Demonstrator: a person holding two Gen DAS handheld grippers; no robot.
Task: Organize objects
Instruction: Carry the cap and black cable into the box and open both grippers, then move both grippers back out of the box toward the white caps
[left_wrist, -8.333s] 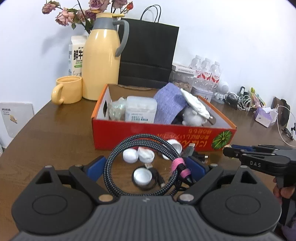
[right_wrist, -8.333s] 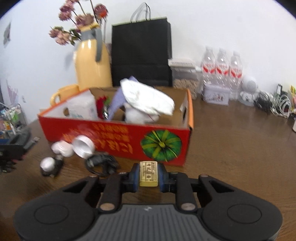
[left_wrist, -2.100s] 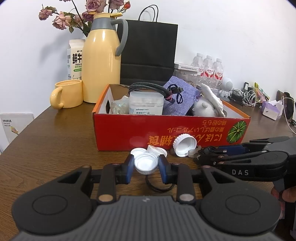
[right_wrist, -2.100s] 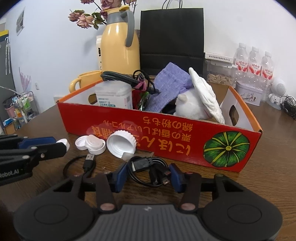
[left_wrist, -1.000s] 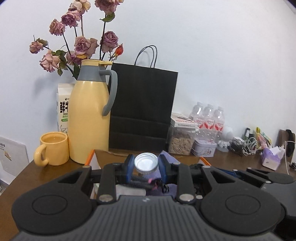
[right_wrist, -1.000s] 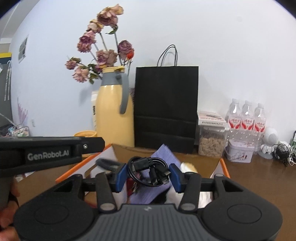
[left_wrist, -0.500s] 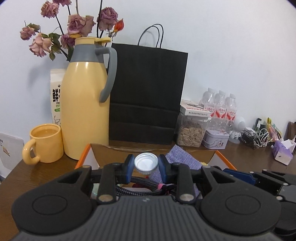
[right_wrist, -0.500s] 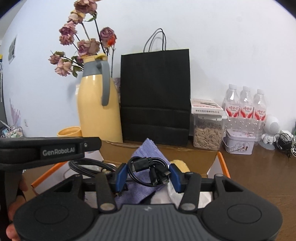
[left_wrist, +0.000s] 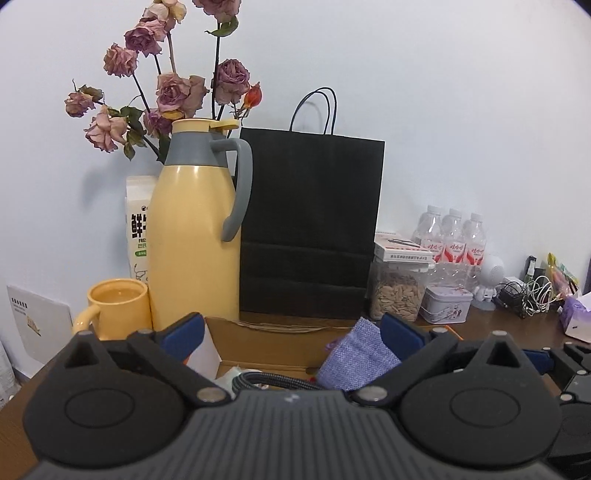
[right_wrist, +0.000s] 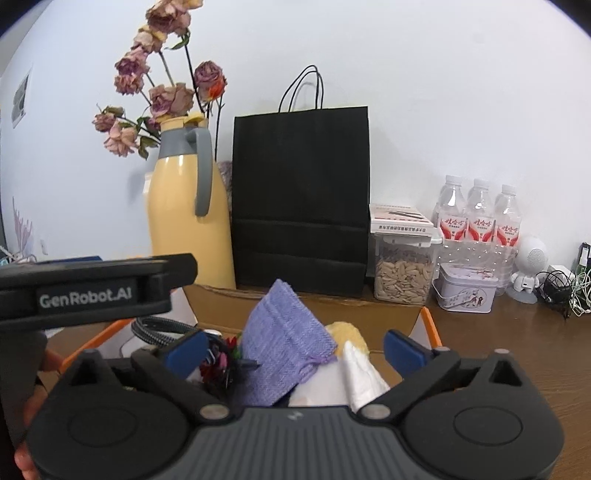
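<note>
Both grippers hover over the open cardboard box, which also shows in the right wrist view. My left gripper is open and empty; its blue pads are spread wide. My right gripper is open and empty too. In the box lie a purple knit pouch, also in the left wrist view, a braided black cable, a white plush item and a dark red item. The left gripper's body shows at the left of the right wrist view.
Behind the box stand a yellow thermos with dried roses, a black paper bag, a yellow mug, a milk carton, a seed jar, a tin, water bottles and tangled cables.
Both grippers have opened. The bottle cap has left the left gripper and the coiled black cable has left the right gripper; neither shows between the pads now.
</note>
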